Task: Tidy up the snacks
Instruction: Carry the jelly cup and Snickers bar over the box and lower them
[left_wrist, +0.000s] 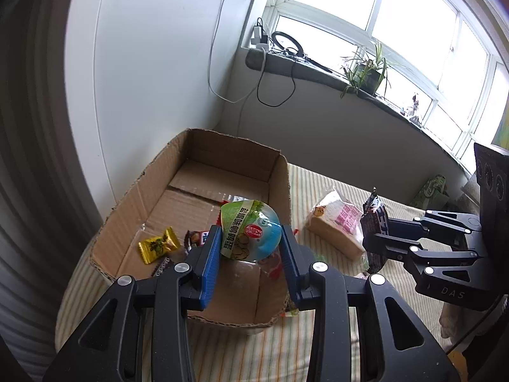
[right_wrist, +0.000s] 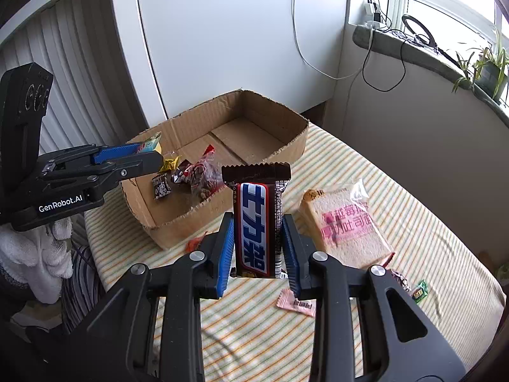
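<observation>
- The striped cloth [right_wrist: 397,197] covered the surface, and we saw the box [left_wrist: 133,197] standing open on it, near the white wall.
- A bread pack [right_wrist: 346,226] lay flat on the cloth just right of the box.
- Our left gripper [left_wrist: 251,238] hung over the box's near end, its blue pads clamped on a round egg pack [left_wrist: 251,232] with a green and blue lid.
- Our right gripper [right_wrist: 257,242] hovered above the cloth, between the box and the bread pack, jaws closed on an upright chocolate bar [right_wrist: 257,216].
- Inside the box we counted a yellow candy [left_wrist: 157,244] and several dark wrapped sweets [right_wrist: 162,186] at the near end.
- A pink sachet [right_wrist: 296,302] and a green candy [right_wrist: 420,290] lay loose on the cloth.
</observation>
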The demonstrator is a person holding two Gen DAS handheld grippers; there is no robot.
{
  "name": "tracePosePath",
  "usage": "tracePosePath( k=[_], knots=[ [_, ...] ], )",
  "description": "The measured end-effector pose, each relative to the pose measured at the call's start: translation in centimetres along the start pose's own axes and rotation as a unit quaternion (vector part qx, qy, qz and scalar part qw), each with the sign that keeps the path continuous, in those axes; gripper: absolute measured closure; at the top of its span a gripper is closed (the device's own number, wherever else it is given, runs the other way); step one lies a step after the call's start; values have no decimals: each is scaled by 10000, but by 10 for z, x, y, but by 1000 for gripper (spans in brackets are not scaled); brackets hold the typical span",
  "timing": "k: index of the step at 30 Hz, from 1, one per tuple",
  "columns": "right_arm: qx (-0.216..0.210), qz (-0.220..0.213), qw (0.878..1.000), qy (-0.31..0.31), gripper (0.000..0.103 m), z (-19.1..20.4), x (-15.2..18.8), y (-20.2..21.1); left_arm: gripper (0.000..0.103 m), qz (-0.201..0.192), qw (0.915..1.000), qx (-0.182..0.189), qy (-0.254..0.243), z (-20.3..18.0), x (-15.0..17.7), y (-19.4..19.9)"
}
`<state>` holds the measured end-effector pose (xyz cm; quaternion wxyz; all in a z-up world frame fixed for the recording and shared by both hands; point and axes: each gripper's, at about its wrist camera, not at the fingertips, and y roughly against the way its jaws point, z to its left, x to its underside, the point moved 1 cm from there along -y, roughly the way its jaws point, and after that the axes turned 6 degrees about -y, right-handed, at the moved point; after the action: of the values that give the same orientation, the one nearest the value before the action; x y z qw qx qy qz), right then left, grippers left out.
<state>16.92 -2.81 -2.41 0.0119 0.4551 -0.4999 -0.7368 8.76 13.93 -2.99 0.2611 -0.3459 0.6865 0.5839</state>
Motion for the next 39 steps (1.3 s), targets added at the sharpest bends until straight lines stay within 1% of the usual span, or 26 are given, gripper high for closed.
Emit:
tracePosePath(
  k=[6, 18, 28, 33, 35, 36, 37, 38, 39],
  knots=[
    [44, 34, 10000, 60, 73, 11, -23, -21, 68, -24, 9999, -97, 93, 22, -10, -5],
    [-13, 211, 9997, 123, 73, 23, -59, -73, 68, 42, 9995, -191, 241, 55, -16, -21],
    [-65, 370, 9992, 165, 73, 30, -71, -106, 68, 111, 9993, -214, 300, 63, -15, -28],
    [-64, 374, 9992, 149, 73, 31, -71, -112, 61, 113, 9993, -241, 257, 61, -15, -28],
    [-117, 402, 9990, 144, 73, 32, -71, -112, 60, 89, 9993, -254, 253, 61, -15, -27],
    [-109, 402, 9990, 155, 69, 32, -70, -111, 60, 81, 9993, -257, 255, 61, -15, -26],
    [-83, 388, 9991, 179, 59, 33, -70, -110, 60, 73, 9993, -260, 256, 61, -16, -26],
    [-48, 350, 9992, 201, 53, 34, -70, -109, 60, 67, 9993, -266, 254, 60, -16, -25],
    [-22, 294, 9993, 211, 42, 35, -70, -106, 60, 60, 9993, -268, 254, 61, -16, -24]
  ],
)
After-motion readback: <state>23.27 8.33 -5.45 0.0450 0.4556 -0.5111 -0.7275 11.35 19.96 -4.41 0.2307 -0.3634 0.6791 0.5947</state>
